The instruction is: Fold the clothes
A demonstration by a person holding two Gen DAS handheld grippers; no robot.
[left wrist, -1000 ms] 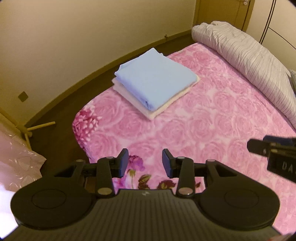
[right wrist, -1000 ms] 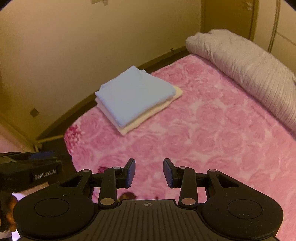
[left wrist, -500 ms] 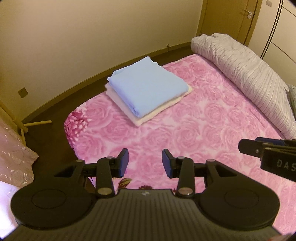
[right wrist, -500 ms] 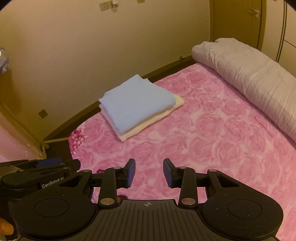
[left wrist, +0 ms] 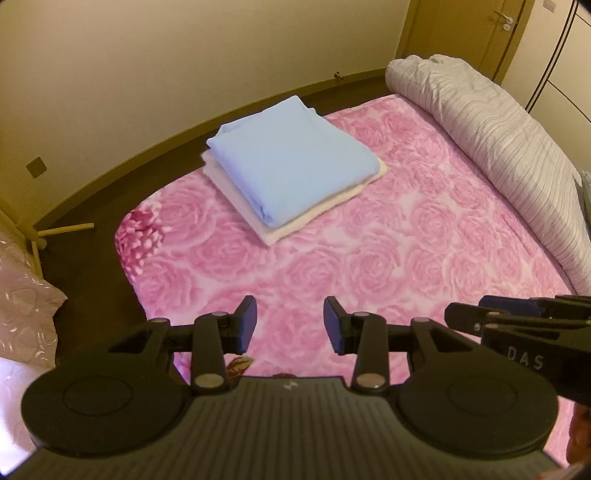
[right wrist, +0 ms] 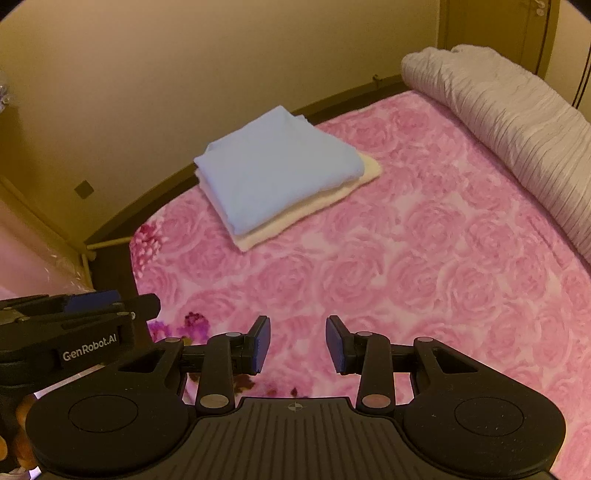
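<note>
Where visible, apparently no containers

Light blue folded cloth, cream cloth beneath, pink rose-patterned blanket, grey striped duvet

This is a bedroom in a home. A big bed fills most of the room, with a soft pink blanket covered in roses, and a rolled-up grey striped quilt lies along its far side. A stack of folded clothes sits on the bed near the plain yellow wall, and a wooden door with a handle stands in the corner next to tall cupboard doors.
</note>
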